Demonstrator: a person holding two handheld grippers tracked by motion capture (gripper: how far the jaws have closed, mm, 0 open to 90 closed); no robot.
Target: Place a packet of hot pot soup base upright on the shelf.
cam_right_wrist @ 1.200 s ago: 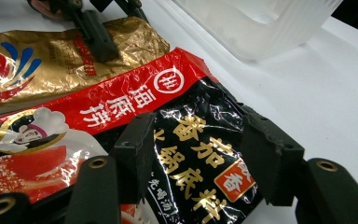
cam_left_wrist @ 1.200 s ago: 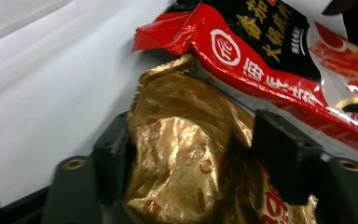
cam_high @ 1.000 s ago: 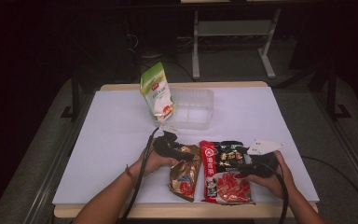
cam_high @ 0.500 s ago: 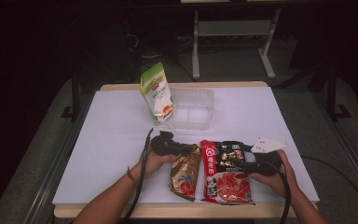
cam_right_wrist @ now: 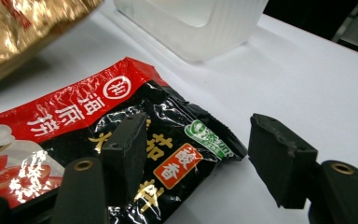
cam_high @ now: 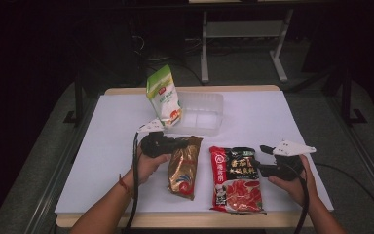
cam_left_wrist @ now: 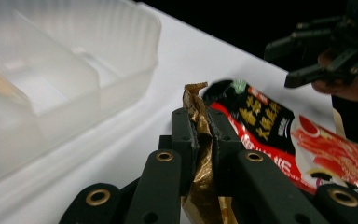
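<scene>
Between the jaws of the left claw (cam_left_wrist: 200, 140) sits the crinkled top edge of a shiny gold foil packet (cam_high: 184, 165), clamped tight, its lower end on the white table (cam_high: 272, 117)! Just beside it lies a red-and-black glossy sauce packet (cam_high: 236, 178). Right claw (cam_right_wrist: 200, 158) hovers over that one's corner, jaws apart, just been opening, gripping nothing. Beyond: a clear plastic divided tray (cam_high: 202, 114).

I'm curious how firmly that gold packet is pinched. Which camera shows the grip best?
The left gripper view: the left gripper has its jaws clamped on the gold packet's top edge, close up. The high view shows the whole packet but small. The right gripper view catches just a gold corner.
</scene>
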